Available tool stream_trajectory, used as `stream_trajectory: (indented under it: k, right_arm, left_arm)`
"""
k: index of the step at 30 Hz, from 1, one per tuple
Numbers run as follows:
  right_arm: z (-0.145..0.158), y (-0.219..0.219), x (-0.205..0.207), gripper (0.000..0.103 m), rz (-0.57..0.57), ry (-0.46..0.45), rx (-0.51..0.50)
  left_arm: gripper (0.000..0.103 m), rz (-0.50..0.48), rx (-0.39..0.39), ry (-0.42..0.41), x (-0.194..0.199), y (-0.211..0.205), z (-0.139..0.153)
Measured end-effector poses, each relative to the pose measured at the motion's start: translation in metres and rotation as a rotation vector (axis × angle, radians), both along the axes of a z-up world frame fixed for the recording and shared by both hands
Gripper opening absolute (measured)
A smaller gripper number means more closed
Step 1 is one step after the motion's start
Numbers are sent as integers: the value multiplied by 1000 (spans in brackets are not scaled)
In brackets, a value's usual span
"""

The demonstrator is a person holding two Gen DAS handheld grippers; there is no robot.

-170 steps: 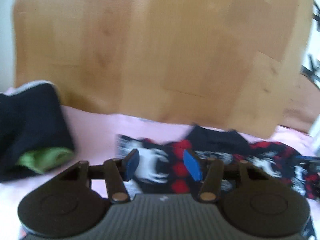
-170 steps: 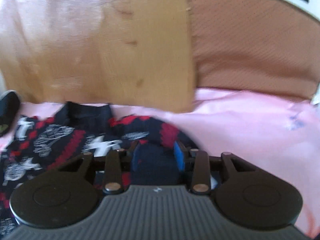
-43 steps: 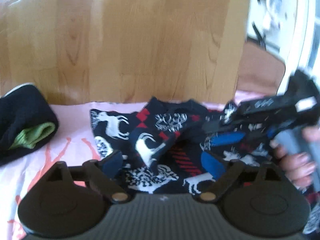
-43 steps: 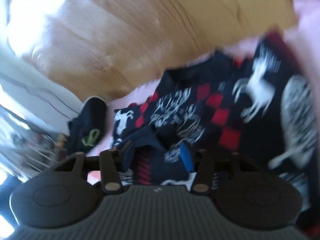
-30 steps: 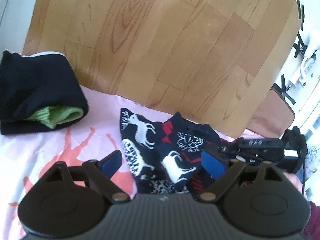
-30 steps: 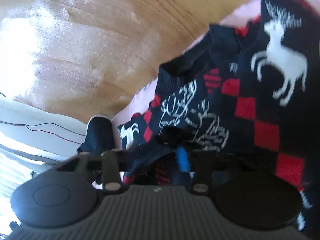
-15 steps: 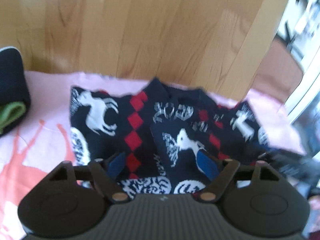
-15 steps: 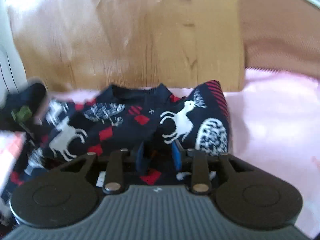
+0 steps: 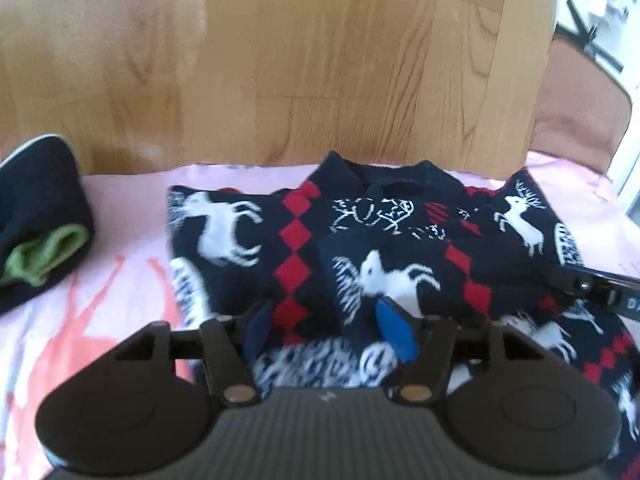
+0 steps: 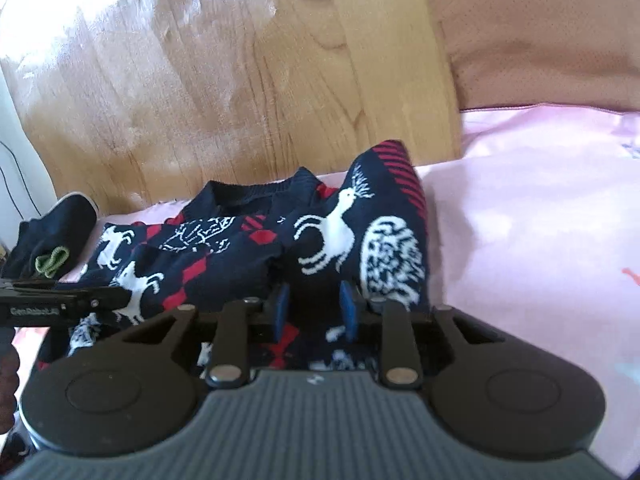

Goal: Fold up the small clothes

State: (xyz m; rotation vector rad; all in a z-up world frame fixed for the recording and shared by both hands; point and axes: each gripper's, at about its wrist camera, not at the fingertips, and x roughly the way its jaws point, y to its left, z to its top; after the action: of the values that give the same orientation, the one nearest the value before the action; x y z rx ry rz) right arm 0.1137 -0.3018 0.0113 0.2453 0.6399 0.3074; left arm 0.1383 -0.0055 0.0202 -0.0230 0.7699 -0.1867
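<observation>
A: Where's the sweater (image 9: 360, 240)?

B: Lying on the pink sheet (image 9: 120, 208), collar toward the wood floor (image 9: 320, 60). Navy knit with white deer and red diamonds. Both sleeves are folded in over the front. In the right wrist view its right edge (image 10: 384, 240) stands up in a ridge, with bare sheet (image 10: 540, 220) beyond it.

A: Left hand-held gripper (image 9: 326, 330)?

B: Low over the near part of the sweater, pointing toward the collar. Its jaws are closing, and a fold of knit with a white deer sits between the blue pads (image 9: 394, 330). The pads don't look pressed onto the cloth yet, so it counts as released.

A: Right hand-held gripper (image 10: 314, 312)?

B: At the sweater's right side, near the bottom. The jaws stand narrow, with dark knit in the gap between the pads (image 10: 347, 312). Cannot tell whether they pinch it or just straddle it: that spot is in shadow.

A: Do they see each other?

B: Yes. The right one's black body shows at the right edge of the left view (image 9: 592, 288), and the left one comes in from the left edge of the right view (image 10: 60, 304), both over the sweater.

A: Anything else on the bed?

B: A folded dark garment with a green cuff (image 9: 36, 224), on the sheet well left of the sweater, not touching it. A brown cushion (image 10: 540, 32) lies past the sheet's far right corner.
</observation>
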Motion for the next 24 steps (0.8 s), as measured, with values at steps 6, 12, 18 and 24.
stream_trajectory:
  k: [6, 12, 18, 24]
  right_arm:
    - [6, -35, -61, 37, -37, -4, 45]
    - [-3, -64, -122, 39, -73, 51, 61]
    - [-12, -71, -177, 38, -87, 61, 88]
    - [-13, -80, -236, 38, -93, 57, 91]
  left_arm:
    - [65, -24, -7, -14, -80, 47, 4]
    - [65, -39, -55, 47, -165, 80, -6]
    - [64, -60, -105, 87, -228, 81, -12]
    - [64, -115, -112, 127, -274, 72, -12]
